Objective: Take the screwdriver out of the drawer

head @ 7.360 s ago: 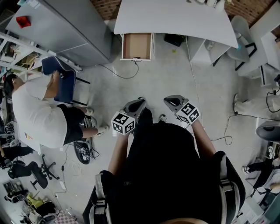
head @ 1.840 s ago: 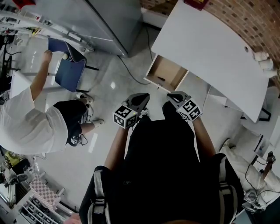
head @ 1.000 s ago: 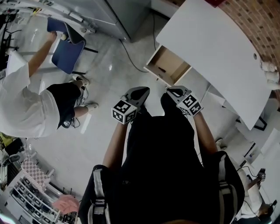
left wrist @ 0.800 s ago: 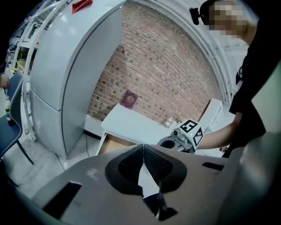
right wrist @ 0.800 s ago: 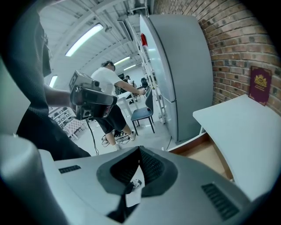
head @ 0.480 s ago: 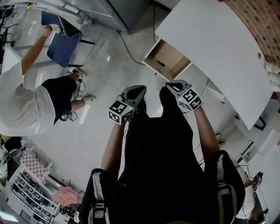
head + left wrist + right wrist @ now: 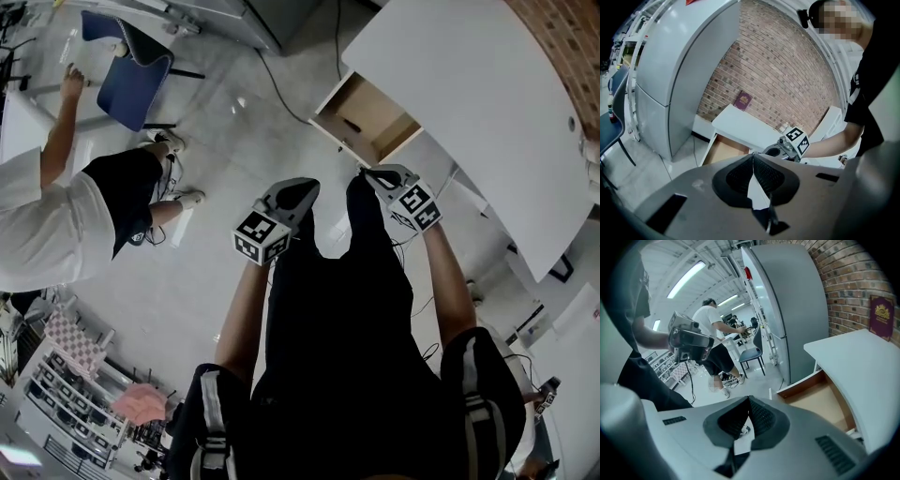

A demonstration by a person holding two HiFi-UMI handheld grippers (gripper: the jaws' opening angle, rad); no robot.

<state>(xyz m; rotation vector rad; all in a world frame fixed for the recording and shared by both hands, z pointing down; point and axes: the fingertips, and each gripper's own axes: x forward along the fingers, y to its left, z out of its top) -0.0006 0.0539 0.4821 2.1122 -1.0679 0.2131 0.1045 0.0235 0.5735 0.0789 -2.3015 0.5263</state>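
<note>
Both grippers are up in front of the person's body, side by side and apart, pointing toward the white desk (image 7: 469, 84). The left gripper (image 7: 300, 189) has its jaws pressed together at the tips with nothing caught between them; its own view shows the ribbed pads meeting in a clean line. Same story on the right gripper (image 7: 375, 174): jaws together, nothing held, and it sits the nearer of the two to the drawer (image 7: 330, 113), just short of the front corner. That drawer stands pulled out from under the desk, its wooden floor bare to the camera, and there on the floor lies a thin dark shape, the screwdriver (image 7: 353, 123), too small to make out in detail, with neither gripper touching it. From the right gripper view the drawer's inside runs along below the desk edge, and no tool shows in the part it sees. A tall grey cabinet (image 7: 679, 70) rises to the left of the desk against a brick wall (image 7: 783, 70), with a maroon booklet (image 7: 742, 100) leaning on that wall above the desktop. Off to the left, well apart, another person in a white shirt (image 7: 47, 225) bends toward a blue chair (image 7: 131, 80).
</note>
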